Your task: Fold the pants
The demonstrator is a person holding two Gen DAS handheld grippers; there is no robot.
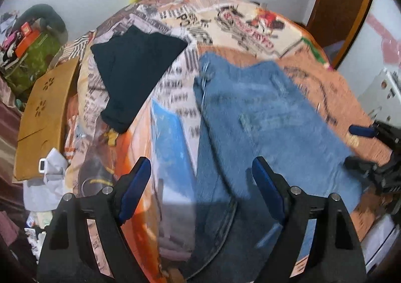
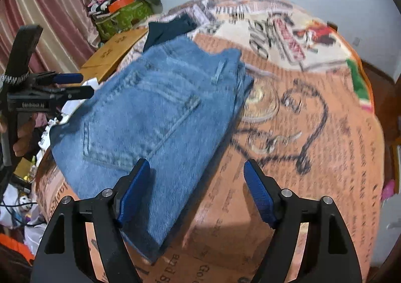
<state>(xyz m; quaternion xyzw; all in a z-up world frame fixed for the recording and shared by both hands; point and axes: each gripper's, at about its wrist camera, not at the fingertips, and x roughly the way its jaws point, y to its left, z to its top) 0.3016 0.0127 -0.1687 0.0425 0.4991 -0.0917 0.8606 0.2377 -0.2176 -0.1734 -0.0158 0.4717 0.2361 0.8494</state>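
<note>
My left gripper (image 1: 201,185) and right gripper (image 2: 196,189) both hang wide open and empty over the bed (image 2: 313,157), the folded jeans (image 2: 155,112) flat beneath, so I'd lift clear without snagging denim, the dark garment (image 1: 135,69) beyond.

Printed bedspread (image 1: 250,22) in orange and cream, covered with newsprint lettering. Folded dark garment (image 1: 135,67) lying on it toward the far left. Brown cardboard box (image 1: 45,117) beside the bed. Green box (image 2: 122,19) heaped with clutter behind. Pink striped curtain (image 2: 42,7) at left.
</note>
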